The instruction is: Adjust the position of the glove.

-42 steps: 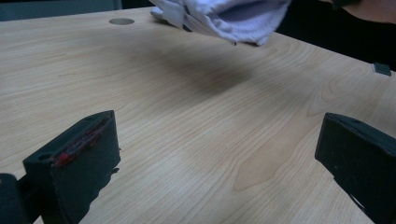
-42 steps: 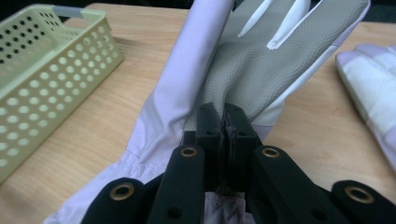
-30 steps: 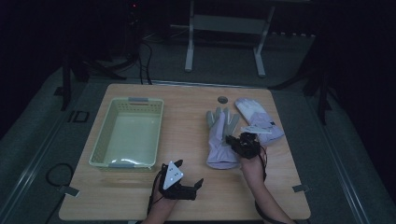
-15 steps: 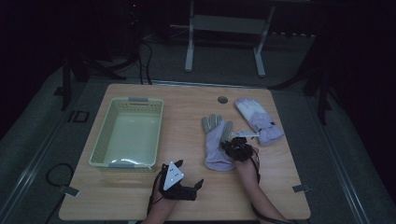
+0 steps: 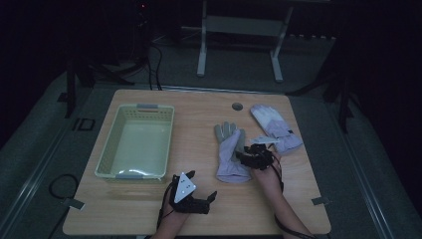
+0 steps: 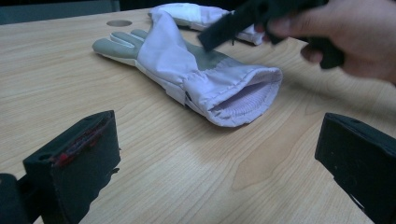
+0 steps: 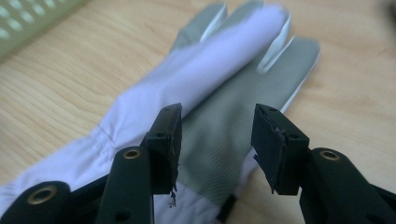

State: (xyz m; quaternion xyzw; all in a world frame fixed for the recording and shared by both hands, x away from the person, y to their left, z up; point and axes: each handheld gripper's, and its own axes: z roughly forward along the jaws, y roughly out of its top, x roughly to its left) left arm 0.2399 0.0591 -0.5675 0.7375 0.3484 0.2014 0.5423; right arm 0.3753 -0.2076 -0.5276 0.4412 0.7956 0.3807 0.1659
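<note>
The nearer glove [image 5: 230,153] lies flat on the desk [image 5: 199,107], right of centre, its fingers pointing to the far edge and its open cuff toward the person. Lying this way, the cuff and palm are the easy parts to take from the near side. The right gripper [image 5: 250,157] sits at the glove's right edge, low over the grey palm; its jaws have just been opening and now stand part-way apart with the palm fabric under the gap, the pads pressing on nothing. That reads as a let-go or a re-set for a better hold.

The left gripper [image 5: 199,200] rests near the front edge of the desk, left of the glove, its jaws wide apart and empty, aimed at the cuff as if waiting to help.

A second glove [image 5: 275,128] lies farther right and farther back, apart from the first. The pale green basket [image 5: 107,158] stands at the left, empty, likely where both gloves are meant to go.
</note>
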